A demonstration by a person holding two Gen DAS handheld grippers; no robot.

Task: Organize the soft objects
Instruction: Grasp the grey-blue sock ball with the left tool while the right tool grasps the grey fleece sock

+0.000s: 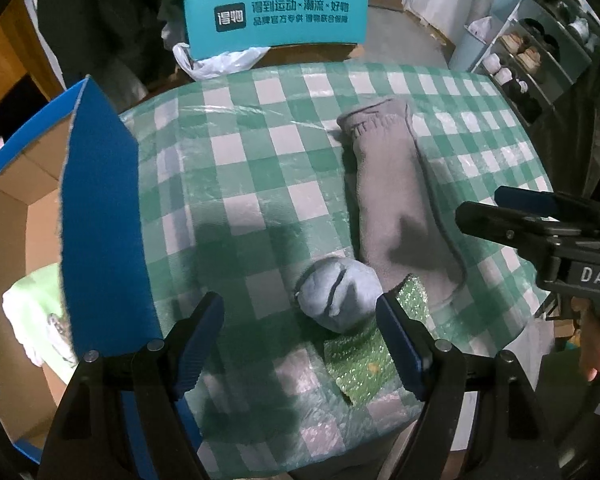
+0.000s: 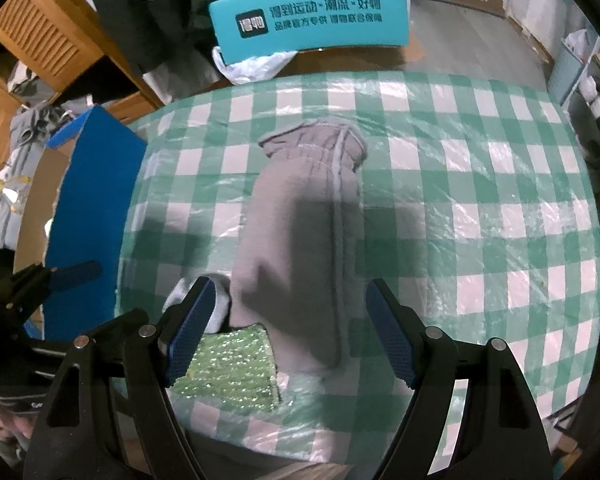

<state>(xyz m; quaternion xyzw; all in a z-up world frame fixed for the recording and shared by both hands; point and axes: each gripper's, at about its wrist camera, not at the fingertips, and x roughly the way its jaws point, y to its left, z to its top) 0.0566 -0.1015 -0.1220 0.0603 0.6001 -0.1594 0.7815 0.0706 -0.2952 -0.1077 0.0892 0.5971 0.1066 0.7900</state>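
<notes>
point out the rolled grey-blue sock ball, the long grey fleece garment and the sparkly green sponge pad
rolled grey-blue sock ball point(image 1: 338, 298), left wrist view, middle of the bundle
long grey fleece garment point(image 2: 296, 232), right wrist view, mid-length
sparkly green sponge pad point(image 2: 236, 368), right wrist view, top face

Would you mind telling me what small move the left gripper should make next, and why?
Probably lower the left gripper a little further onto the rolled grey-blue bundle and close. Its jaws stand open with nothing between the pads, the bundle lies just ahead of them on the checked tablecloth, and the open cardboard box waits at the left.
</notes>
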